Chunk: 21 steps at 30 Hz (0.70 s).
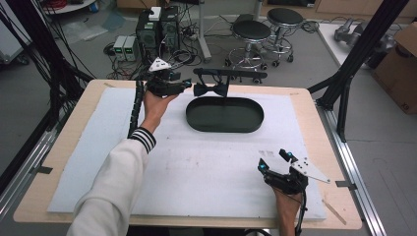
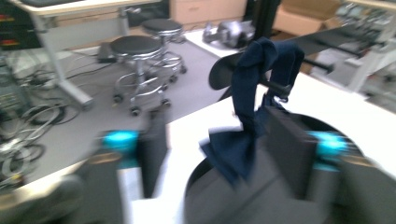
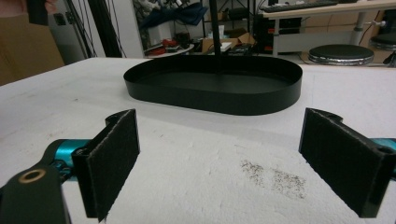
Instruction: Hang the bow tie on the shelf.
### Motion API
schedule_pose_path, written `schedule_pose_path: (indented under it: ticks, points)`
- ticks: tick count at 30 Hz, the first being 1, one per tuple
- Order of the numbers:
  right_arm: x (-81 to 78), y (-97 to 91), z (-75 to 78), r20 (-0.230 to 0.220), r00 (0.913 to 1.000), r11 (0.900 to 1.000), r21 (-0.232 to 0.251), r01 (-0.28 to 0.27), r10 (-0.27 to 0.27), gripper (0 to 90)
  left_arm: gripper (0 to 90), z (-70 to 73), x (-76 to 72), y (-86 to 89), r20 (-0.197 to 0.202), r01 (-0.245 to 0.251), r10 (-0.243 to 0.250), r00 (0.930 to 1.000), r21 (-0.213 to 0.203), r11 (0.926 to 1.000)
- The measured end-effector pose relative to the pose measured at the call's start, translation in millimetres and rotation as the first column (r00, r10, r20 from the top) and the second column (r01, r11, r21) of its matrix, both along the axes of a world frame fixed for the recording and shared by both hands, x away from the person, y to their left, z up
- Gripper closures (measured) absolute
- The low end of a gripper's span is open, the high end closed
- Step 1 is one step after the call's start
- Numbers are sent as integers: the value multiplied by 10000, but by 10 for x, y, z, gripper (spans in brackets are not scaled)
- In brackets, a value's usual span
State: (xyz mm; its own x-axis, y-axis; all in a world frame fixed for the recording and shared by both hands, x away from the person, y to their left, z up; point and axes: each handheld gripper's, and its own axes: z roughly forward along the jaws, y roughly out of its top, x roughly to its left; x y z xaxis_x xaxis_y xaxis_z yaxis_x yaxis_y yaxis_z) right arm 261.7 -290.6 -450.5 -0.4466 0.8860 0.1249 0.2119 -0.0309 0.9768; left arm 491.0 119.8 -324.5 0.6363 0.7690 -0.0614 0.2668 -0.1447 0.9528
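Left gripper point(image 1: 189, 84) jaws apart beside the bow tie point(image 1: 210, 89) hanging over the tray point(image 1: 224, 114); right gripper point(image 1: 274, 161) jaws apart, low over the bench point(image 1: 69, 142).

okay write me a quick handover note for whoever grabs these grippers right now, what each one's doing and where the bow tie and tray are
Left gripper: raised at the far side of the table, jaws open around the navy bow tie, not closed on it.
Right gripper: open, low over the white mat at the near right, holding nothing.
Bow tie hangs by its strap from the black stand's bar, above the black oval tray.
Done: nothing removed yet. Left, probably: grip the tie and take it off the bar.
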Motion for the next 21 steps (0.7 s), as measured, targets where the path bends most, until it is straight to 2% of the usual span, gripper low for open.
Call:
schedule_pose_path:
  ticks: [2, 3, 4, 7, 10, 13, 16, 19, 21]
  points:
    - [-1, -3, 1, -11, 10000, 10000, 0, -26, 26, 114, 230, -4, -28, -16, 57, -236, 234, 9997, 362, 9991]
    - [-3, -6, 1, -42, 10000, 10000, 33, -29, 29, 113, 177, -6, -47, -6, 142, -154, 147, 9998, 521, 9985]
    - [-3, -9, 1, -36, 10000, 10000, 57, -34, 34, 113, 146, -13, -70, 6, 250, -152, 140, 9996, 494, 9987]
    - [-3, -15, 0, 0, 9999, 9999, 74, -109, 109, 113, 129, -20, -180, 118, 453, 50, -55, 9990, 108, 9999]
    - [-8, -7, 0, -2, 10000, 10000, 56, -82, 82, 114, 127, -11, -319, 254, 727, 264, -263, 9970, -4, 9997]
    - [-7, -2, 0, 33, 10000, 10000, -17, -87, 87, 113, 127, 10, -479, 434, 982, 555, -548, 9937, -43, 9985]
    - [-11, 0, 1, 37, 9999, 9999, -54, -151, 151, 113, 127, 15, -662, 631, 1215, 628, -619, 9907, -39, 9980]
    - [-10, 4, 1, 43, 9999, 9999, -63, -117, 117, 113, 127, -22, -849, 798, 1297, 717, -697, 9891, -112, 9974]
    - [-5, 0, 1, 35, 9999, 9999, -69, -129, 130, 113, 127, -77, -1007, 919, 1424, 737, -736, 9871, 45, 9973]
